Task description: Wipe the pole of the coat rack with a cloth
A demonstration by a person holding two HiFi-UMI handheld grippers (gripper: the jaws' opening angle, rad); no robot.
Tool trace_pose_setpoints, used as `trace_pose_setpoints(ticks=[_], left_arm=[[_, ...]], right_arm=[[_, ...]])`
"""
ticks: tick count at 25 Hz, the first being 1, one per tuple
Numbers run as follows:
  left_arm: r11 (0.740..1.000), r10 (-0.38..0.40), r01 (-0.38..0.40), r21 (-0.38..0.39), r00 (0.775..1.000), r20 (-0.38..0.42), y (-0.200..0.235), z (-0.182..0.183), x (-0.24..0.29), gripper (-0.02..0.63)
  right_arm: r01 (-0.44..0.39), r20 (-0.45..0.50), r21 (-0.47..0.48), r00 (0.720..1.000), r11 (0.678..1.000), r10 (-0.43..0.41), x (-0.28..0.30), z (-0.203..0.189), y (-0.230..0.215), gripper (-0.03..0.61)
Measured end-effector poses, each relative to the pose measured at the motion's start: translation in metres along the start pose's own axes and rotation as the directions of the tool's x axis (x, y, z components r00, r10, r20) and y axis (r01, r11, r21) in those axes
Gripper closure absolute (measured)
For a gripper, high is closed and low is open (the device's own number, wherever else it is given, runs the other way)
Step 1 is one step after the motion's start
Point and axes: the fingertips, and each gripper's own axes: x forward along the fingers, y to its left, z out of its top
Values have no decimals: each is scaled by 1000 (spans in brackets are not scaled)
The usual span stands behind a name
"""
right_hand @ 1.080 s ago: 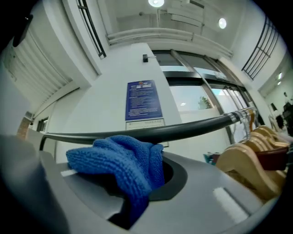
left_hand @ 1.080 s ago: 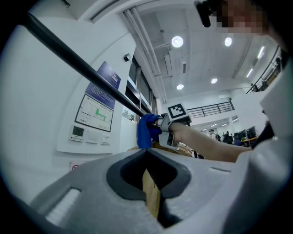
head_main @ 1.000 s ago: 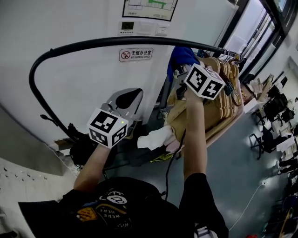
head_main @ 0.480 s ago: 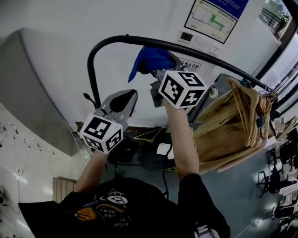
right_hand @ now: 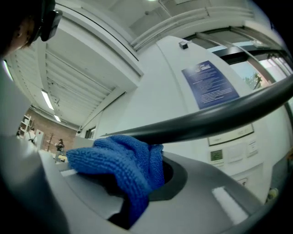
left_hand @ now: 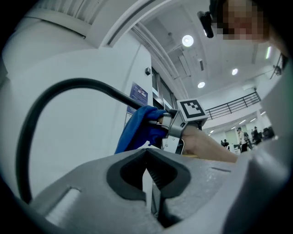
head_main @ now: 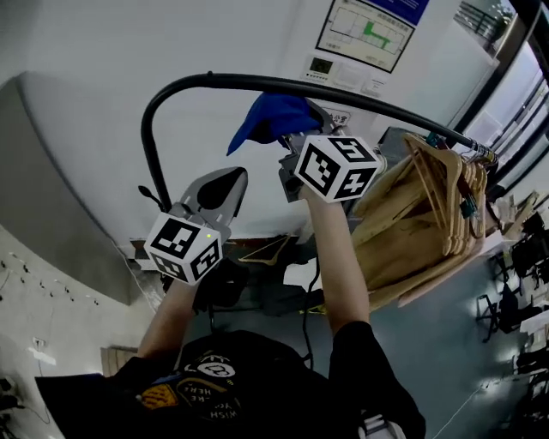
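Note:
The coat rack's black pole arches over from a left upright and runs right to the hangers. A blue cloth is pressed up against the pole's underside, with my right gripper shut on it. In the right gripper view the blue cloth bulges out of the jaws just under the pole. My left gripper hangs lower and to the left, shut and holding nothing, clear of the pole. The left gripper view shows its jaws closed together, with the pole and the blue cloth beyond.
Several wooden hangers hang bunched on the pole's right part. A white wall with posted notices stands close behind the rack. Chairs sit on the floor at the right.
My right gripper has carried the blue cloth leftwards along the pole, away from the hangers, and the last half second added only a small shift. The left gripper stays low, shut.

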Motion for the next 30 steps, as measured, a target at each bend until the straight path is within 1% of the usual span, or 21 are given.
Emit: trace_pose_setpoints(ticks=[3, 5, 6, 8, 11, 12, 13, 14, 15, 17, 19, 21, 24, 25, 27, 30], left_arm=[[996, -91, 91, -13, 996, -13, -32, -11, 32, 609], [988, -152, 151, -17, 988, -15, -57, -17, 51, 609], [983, -182, 182, -18, 983, -15, -69, -20, 60, 609], [970, -244, 243, -23, 970, -23, -94, -26, 74, 610], [951, -310, 310, -14, 950, -39, -123, -29, 89, 609], [946, -323, 323, -6, 946, -39, -130, -28, 92, 609], [943, -332, 332, 0, 943, -37, -136, -26, 93, 610], [941, -338, 338, 5, 941, -35, -139, -24, 93, 609], [940, -340, 340, 8, 940, -32, -141, -23, 93, 609], [943, -333, 333, 9, 943, -31, -139, -23, 89, 609], [949, -315, 315, -2, 948, -37, -130, -27, 83, 609], [956, -293, 292, -20, 955, -48, -117, -31, 76, 609], [970, -244, 242, -32, 968, -57, -93, -32, 54, 609], [976, -217, 216, -28, 974, -57, -83, -31, 44, 609], [989, -148, 148, -14, 987, -55, -59, -28, 23, 610], [999, -50, 50, -10, 998, -44, -25, -22, -5, 609]], right_arm=[[148, -6, -16, 989, 989, -148, -49, 7, -67, 540], [258, -9, -56, 966, 964, -259, -86, 14, -115, 538], [315, -7, -69, 949, 946, -317, -107, 19, -140, 538], [420, -8, -64, 907, 905, -421, -150, 28, -189, 538], [548, -23, -44, 835, 835, -549, -204, 38, -250, 538], [581, -25, -39, 813, 813, -582, -217, 41, -265, 538], [604, -29, -34, 796, 796, -605, -226, 42, -276, 538], [613, -35, -32, 789, 790, -614, -231, 42, -281, 538], [610, -45, -35, 790, 792, -611, -231, 40, -283, 538], [585, -61, -50, 807, 810, -587, -218, 36, -273, 538], [547, -60, -64, 833, 835, -551, -195, 33, -251, 538], [494, -60, -81, 865, 866, -499, -167, 31, -218, 540], [357, -49, -82, 931, 931, -361, -126, 22, -158, 538], [310, -43, -72, 948, 948, -314, -112, 18, -138, 538], [220, -43, -59, 974, 974, -223, -82, 10, -98, 538], [72, -50, -64, 996, 995, -75, -36, 3, -32, 538]])
